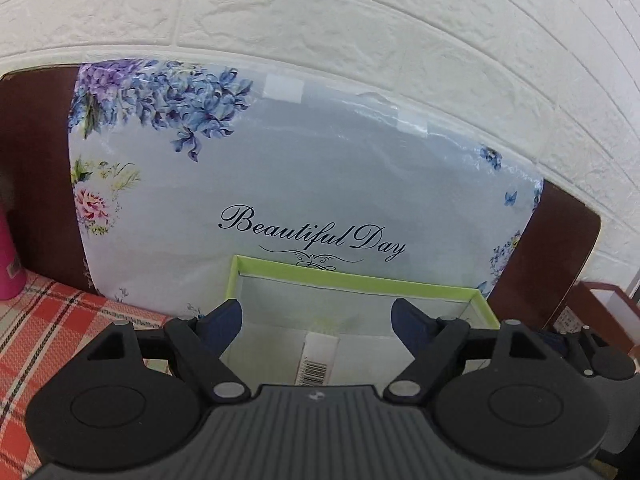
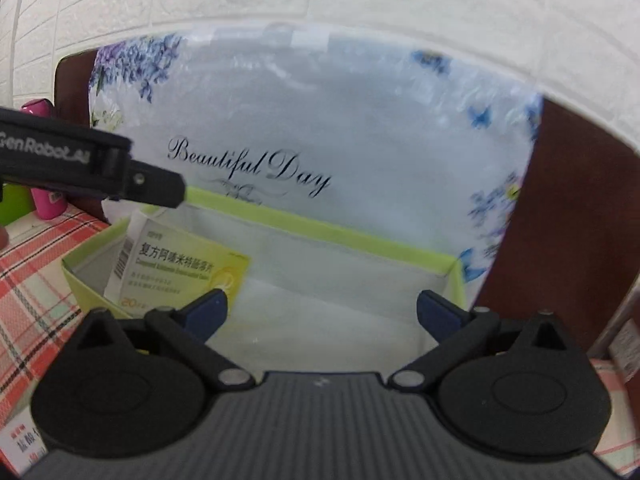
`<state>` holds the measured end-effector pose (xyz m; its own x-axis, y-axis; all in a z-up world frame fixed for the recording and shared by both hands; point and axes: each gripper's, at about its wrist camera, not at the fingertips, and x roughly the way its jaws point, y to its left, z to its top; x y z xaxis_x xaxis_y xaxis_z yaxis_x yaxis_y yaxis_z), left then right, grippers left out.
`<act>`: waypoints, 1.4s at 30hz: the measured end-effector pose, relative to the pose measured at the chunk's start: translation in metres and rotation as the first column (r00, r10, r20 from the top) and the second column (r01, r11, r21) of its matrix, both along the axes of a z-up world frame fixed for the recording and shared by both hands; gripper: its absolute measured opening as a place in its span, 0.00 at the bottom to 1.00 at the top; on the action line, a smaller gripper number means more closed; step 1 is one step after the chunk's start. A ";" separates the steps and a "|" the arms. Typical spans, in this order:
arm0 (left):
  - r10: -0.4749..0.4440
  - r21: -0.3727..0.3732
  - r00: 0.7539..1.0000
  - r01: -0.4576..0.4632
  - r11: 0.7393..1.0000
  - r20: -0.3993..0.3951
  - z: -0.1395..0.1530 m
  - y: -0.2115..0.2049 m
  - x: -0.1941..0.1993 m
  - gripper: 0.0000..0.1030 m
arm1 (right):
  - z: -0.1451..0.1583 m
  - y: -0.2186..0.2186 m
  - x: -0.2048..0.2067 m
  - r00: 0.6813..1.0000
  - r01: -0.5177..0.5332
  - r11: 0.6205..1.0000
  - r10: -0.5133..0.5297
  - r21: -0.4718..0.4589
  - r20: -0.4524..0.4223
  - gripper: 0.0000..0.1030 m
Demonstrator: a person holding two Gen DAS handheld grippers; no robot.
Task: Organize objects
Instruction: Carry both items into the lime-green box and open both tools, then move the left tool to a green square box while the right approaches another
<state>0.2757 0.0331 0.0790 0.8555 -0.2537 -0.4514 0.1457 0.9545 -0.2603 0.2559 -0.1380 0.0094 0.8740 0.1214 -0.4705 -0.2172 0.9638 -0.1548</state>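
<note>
Lime-green rims frame the open storage box [image 2: 320, 228], which sits on the checked tablecloth [image 1: 52, 320] against a floral "Beautiful Day" cushion [image 1: 280, 184]. A yellow-and-white medicine box [image 2: 176, 268] leans inside at its left end. Both the left gripper [image 1: 316, 316] and the right gripper [image 2: 322, 312] hover over the box with jaws spread, pinching nothing.

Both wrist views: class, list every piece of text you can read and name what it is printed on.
"Beautiful Day": floral pillow package.
"GenRobot.AI": left gripper, on its side.
"复方阿嗪米特肠溶片": medicine box in the green tray; smaller lines blurred.
"20": same box, lower corner.
Barcode digits: too small.
</note>
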 end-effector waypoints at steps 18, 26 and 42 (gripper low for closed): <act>0.016 0.052 0.998 -0.012 0.999 -0.068 -0.016 -0.013 -0.177 0.93 | 0.011 -0.039 -0.179 0.999 0.051 0.987 -0.050 0.151 -0.013 1.00; 0.153 0.152 0.978 -0.131 0.980 -0.141 -0.049 -0.007 -0.212 0.93 | -0.031 -0.037 -0.224 0.995 0.020 0.975 0.003 0.221 -0.103 1.00; 0.276 0.282 0.943 -0.219 0.934 -0.184 -0.073 0.012 -0.232 0.93 | -0.058 0.018 -0.261 0.957 -0.170 0.963 0.211 0.207 -0.198 1.00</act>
<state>0.0432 0.0446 0.0063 0.7499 0.1012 -0.6537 -0.1362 0.9907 -0.0028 -0.0049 -0.1202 -0.0484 0.7060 0.3791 -0.5982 -0.4076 0.9082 0.0946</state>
